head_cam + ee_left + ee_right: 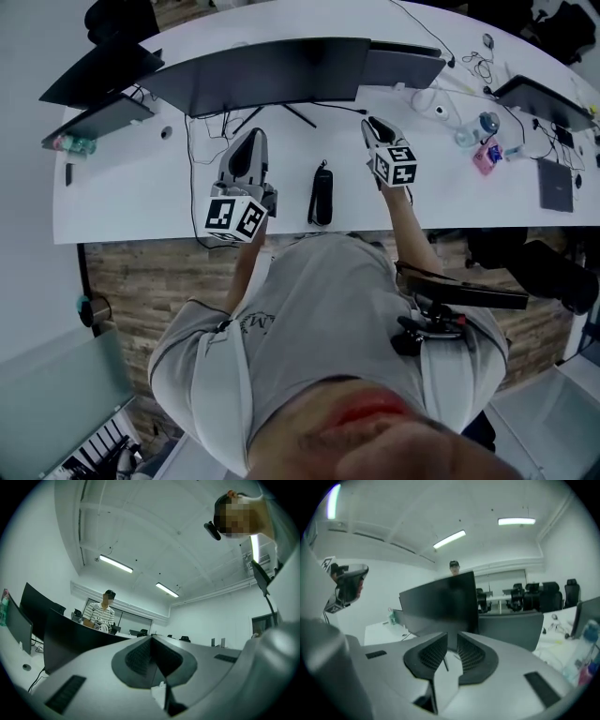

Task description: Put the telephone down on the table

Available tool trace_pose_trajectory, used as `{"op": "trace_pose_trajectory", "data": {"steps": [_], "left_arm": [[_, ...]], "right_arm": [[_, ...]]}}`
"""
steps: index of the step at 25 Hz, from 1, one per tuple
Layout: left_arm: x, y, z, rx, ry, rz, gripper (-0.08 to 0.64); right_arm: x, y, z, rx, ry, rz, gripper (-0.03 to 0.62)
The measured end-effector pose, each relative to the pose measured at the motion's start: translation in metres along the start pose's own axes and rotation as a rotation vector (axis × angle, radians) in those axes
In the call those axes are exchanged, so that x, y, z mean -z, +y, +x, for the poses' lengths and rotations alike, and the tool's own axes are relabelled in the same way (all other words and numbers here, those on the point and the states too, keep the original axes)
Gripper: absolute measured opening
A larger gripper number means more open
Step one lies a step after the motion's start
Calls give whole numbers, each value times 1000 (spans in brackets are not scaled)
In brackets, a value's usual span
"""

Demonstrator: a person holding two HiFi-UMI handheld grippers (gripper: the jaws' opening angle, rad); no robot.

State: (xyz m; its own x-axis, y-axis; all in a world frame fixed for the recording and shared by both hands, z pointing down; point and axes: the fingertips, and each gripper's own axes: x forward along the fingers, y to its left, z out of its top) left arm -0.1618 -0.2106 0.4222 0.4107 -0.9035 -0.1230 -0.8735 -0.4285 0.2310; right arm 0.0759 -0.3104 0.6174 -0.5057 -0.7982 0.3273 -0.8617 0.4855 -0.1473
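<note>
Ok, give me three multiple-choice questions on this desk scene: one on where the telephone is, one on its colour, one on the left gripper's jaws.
1. Where is the telephone?
A. On the table, between the left gripper and the right gripper
B. Clamped in the right gripper
C. On the floor

2. What colour is the telephone?
A. White
B. Black
C. Red

3. How do the left gripper's jaws stand?
A. Wide apart
B. Together, nothing between them
C. Closed on the telephone

Answers:
1 A: the head view shows it lying on the white top between the two grippers.
2 B: it shows black against the white table.
3 B: the left gripper view shows the pads meeting with nothing in them.
</note>
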Motion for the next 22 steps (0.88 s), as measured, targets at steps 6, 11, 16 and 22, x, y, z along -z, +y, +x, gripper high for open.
{"op": "trace_pose_trajectory", "data": {"steps": [6, 11, 16, 22], "left_arm": [[-10, -4, 18, 37, -23, 16, 9], [-23, -15, 36, 80, -58, 56, 9], [-34, -25, 44, 107, -86, 83, 9], [-41, -32, 47, 126, -100, 105, 9]], "right_arm": [[-120, 29, -44, -24, -231, -112, 56], [-175, 54, -76, -65, -338, -157, 46], [-209, 76, -95, -105, -404, -202, 43], [-222, 84, -102, -103, -423, -223, 20]]}}
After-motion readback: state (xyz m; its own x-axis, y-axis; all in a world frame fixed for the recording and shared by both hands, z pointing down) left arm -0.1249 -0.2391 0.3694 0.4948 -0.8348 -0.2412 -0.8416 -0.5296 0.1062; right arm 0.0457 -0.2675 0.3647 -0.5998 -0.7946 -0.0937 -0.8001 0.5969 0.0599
